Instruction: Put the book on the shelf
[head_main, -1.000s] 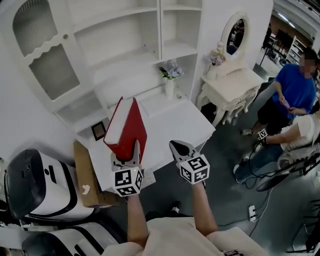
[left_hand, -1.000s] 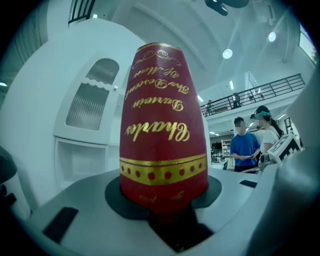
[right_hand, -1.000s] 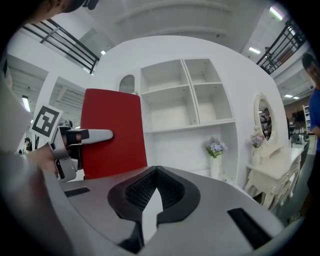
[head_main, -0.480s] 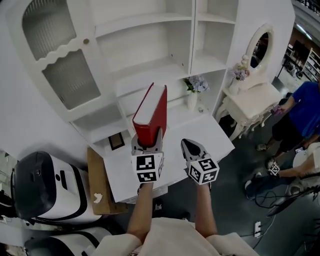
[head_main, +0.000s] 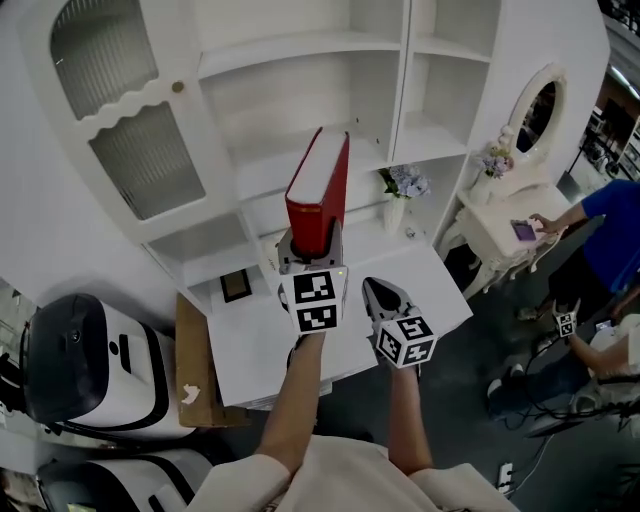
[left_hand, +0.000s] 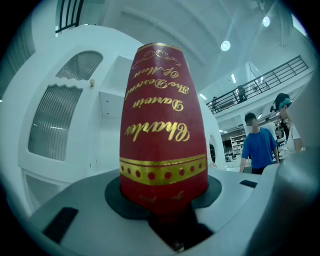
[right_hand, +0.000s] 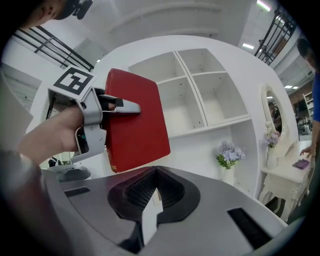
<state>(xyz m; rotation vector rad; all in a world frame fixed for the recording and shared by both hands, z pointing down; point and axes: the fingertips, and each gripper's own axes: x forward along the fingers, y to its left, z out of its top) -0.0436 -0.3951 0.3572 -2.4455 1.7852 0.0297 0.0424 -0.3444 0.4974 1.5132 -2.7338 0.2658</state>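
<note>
The left tool (head_main: 311, 252), clamped on the book (head_main: 321, 188), now holds it higher, nearer the shelf (head_main: 265, 170); the right tool (head_main: 381, 296) is closed, empty.

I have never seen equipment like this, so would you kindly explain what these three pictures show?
There is no robot here: a person holds a pair of hand-held tongs in each hand. One picture comes from a camera on the person's head, looking down. The other two come from cameras riding on each pair of tongs. The left tongs are clamped on a red book, held upright in front of the white shelf unit. The right tongs are shut and empty. Below is a white desk, with a vase of flowers and a small dark frame towards its back.
</note>
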